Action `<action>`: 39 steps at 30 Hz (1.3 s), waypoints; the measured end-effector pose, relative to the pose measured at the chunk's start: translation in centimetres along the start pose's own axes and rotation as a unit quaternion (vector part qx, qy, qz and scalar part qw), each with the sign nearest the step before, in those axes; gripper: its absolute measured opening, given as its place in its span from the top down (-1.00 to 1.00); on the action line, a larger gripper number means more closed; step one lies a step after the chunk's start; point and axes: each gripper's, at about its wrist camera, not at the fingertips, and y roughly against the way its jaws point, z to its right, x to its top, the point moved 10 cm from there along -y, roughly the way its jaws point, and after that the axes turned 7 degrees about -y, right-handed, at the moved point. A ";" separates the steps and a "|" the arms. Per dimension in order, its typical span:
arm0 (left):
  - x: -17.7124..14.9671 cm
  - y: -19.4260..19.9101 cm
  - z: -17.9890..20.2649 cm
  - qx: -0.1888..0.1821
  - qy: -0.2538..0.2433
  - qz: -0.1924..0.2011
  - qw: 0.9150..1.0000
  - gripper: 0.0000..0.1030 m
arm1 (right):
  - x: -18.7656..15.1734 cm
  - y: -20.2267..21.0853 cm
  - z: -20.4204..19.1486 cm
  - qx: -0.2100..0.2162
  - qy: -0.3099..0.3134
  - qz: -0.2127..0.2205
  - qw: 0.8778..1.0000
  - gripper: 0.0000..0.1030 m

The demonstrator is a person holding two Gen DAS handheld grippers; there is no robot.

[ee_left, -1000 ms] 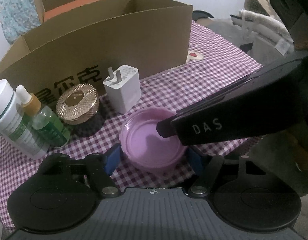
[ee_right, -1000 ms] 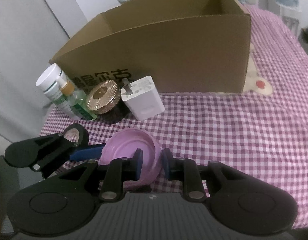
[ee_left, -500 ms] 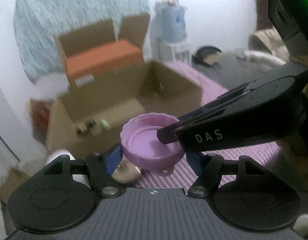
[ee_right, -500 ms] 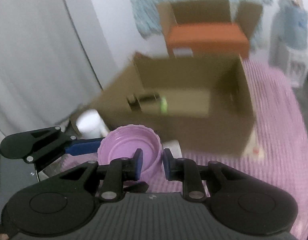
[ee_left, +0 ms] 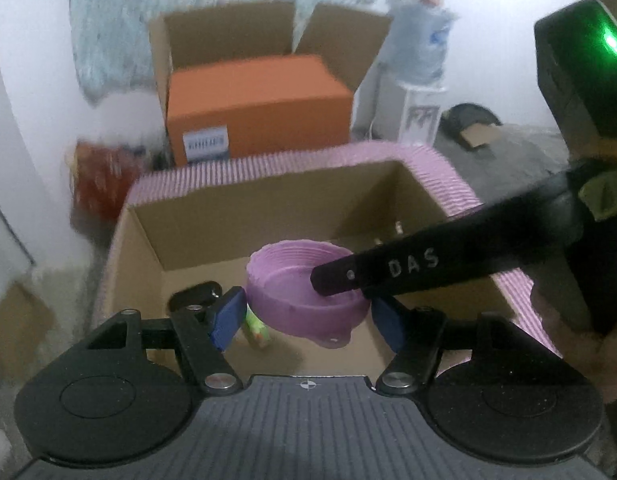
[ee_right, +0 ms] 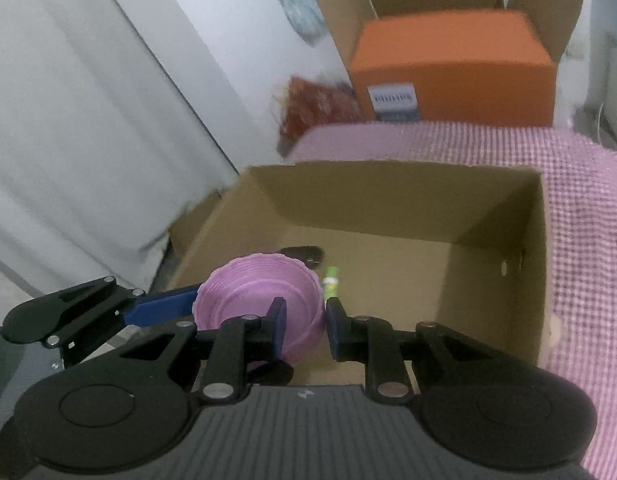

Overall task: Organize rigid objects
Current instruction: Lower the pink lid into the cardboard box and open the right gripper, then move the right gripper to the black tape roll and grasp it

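A purple plastic lid (ee_left: pixel 304 288) is held in the air above the open cardboard box (ee_left: pixel 212 216). My left gripper (ee_left: pixel 306 320) has its blue pads on both sides of the lid, and my right gripper (ee_right: pixel 306 320) pinches the lid's rim (ee_right: pixel 264 300) from the right. In the left wrist view the right gripper's finger (ee_left: pixel 420 268) reaches over the lid. Inside the box lie a small green item (ee_right: pixel 331 284) and a dark object (ee_right: pixel 302 254).
The box sits on a purple checked cloth (ee_right: pixel 580 216). Behind it stands another open carton holding an orange box (ee_left: pixel 260 100). A white curtain (ee_right: pixel 88 140) hangs at the left. A water dispenser (ee_left: pixel 420 52) stands at the back right.
Both grippers lifted the purple lid off the cloth and carried it up and forward over the open box. The bottles, gold jar and charger have dropped out of view.
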 end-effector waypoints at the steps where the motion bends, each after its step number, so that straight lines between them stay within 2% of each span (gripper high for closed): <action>1: 0.2 -1.0 -0.3 -0.003 0.010 -0.011 1.000 -0.34 | 0.6 -1.1 0.5 -0.007 0.001 -0.010 1.000 0.55; 6: 0.6 -5.7 -2.6 -0.018 0.071 -0.070 0.995 -0.34 | 2.3 -5.3 2.3 -0.037 0.019 -0.050 0.998 0.56; 11: 1.1 -8.9 -3.8 0.004 0.090 -0.104 0.991 -0.34 | 3.6 -8.9 3.3 -0.053 0.036 -0.083 0.994 0.58; 16: 1.1 -10.7 -4.6 0.024 0.095 -0.122 0.988 -0.32 | 4.3 -11.3 3.8 -0.066 0.046 -0.099 0.992 0.60; 24: 0.6 -10.7 -4.8 0.034 0.090 -0.129 0.987 -0.34 | 4.7 -13.3 4.9 -0.074 0.043 -0.098 0.991 0.61; 30: 1.0 -8.9 -4.5 0.030 0.086 -0.110 0.990 -0.35 | 5.4 -10.3 4.5 -0.047 0.014 -0.067 0.997 0.58; 35: 1.6 -4.4 -3.2 0.018 0.073 -0.066 0.995 -0.37 | 5.8 -3.9 3.0 0.001 -0.009 -0.008 1.000 0.58; 39: 1.1 -0.2 -2.3 0.002 0.068 -0.030 0.997 -0.37 | 4.3 2.0 1.5 0.049 -0.027 0.037 0.998 0.58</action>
